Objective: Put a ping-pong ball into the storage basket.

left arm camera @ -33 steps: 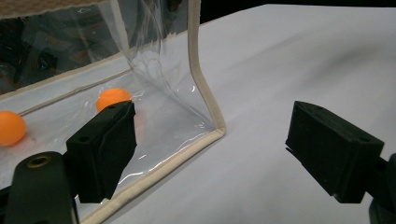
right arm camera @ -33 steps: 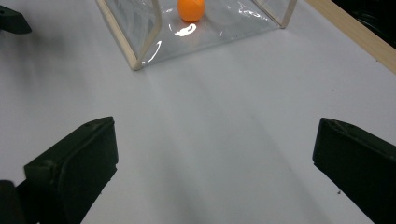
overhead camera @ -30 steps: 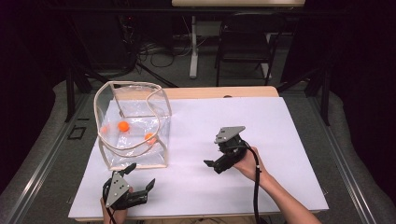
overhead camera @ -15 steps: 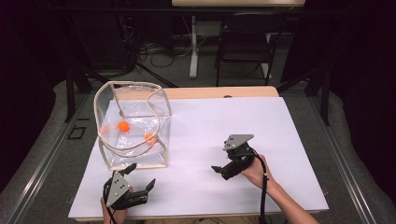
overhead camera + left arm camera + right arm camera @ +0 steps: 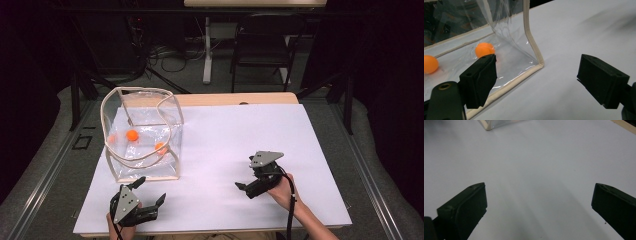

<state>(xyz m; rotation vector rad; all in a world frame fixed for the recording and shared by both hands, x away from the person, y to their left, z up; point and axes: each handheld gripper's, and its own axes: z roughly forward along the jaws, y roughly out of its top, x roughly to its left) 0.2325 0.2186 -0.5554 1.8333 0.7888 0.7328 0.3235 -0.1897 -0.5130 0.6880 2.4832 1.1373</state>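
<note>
A clear plastic bag (image 5: pixel 142 132) with cream trim stands open-topped on the left of the white table (image 5: pixel 250 125). Orange balls (image 5: pixel 132 135) lie on its bottom. My left gripper (image 5: pixel 151 190) is open just in front of the bag's near edge, nothing between its jaws. In the left gripper view, the left gripper (image 5: pixel 540 80) faces the bag's near corner (image 5: pixel 534 57), with two orange balls (image 5: pixel 484 49) behind the clear wall. My right gripper (image 5: pixel 245 175) is open over bare table at the front right. The right gripper (image 5: pixel 539 205) holds nothing, and the bag's corner (image 5: pixel 486 125) is far off.
A wooden table edge (image 5: pixel 235 98) runs along the far side of the white sheet. Beyond it stand a dark chair (image 5: pixel 262 50), a table leg and cables on the floor. Grey floor borders the table on both sides.
My right gripper has drawn back toward the front right of the table. The left gripper, the bag and the balls have stayed put.
</note>
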